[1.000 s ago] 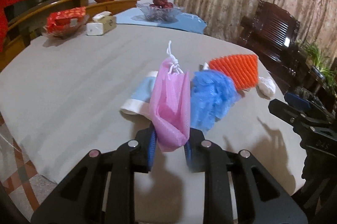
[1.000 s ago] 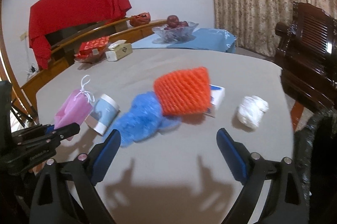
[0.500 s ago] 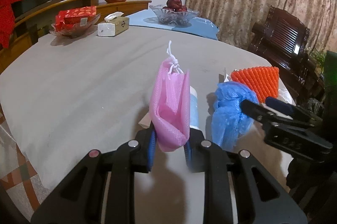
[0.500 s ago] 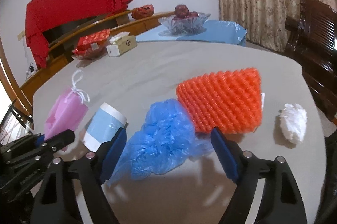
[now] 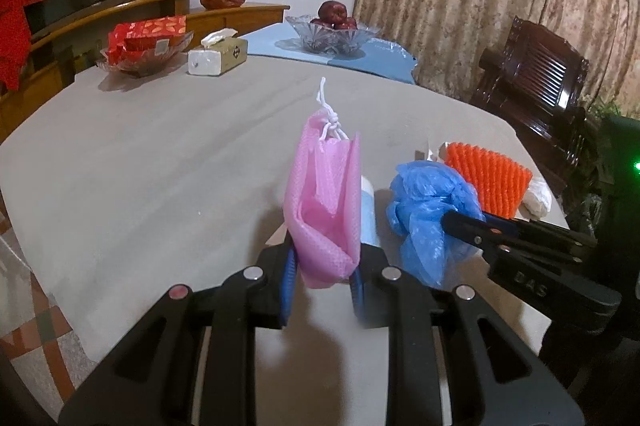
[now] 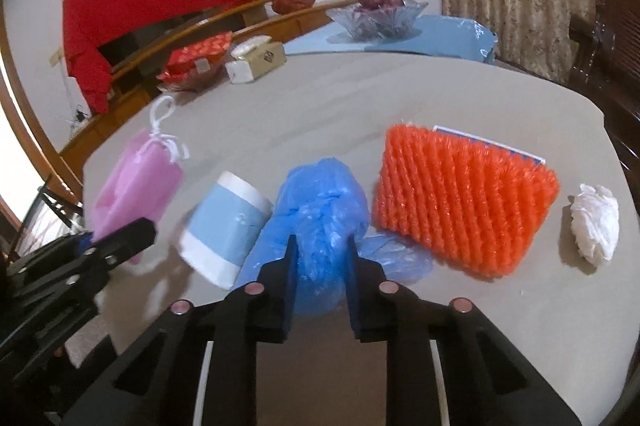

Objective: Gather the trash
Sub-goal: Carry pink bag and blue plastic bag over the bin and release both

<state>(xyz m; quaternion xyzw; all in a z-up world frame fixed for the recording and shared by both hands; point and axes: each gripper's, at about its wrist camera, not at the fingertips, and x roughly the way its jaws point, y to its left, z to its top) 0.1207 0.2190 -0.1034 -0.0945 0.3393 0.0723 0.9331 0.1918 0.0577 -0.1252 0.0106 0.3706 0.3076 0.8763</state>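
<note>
The left gripper (image 5: 322,268) is clamping the lower end of a pink mesh pouch (image 5: 326,201), holding it upright above the grey table (image 5: 160,153) with its white drawstring (image 5: 328,113) uppermost. The right gripper (image 6: 320,266), whose jaws have just been closing, is pressing its pads on a crumpled blue plastic bag (image 6: 316,214) lying on the table. A light-blue paper cup (image 6: 224,226) is lying on its side just left of the bag; an orange foam net (image 6: 460,201) is lying just right of it, partly covering a white card (image 6: 492,145). A white crumpled tissue (image 6: 596,226) is sitting near the table's right edge.
</note>
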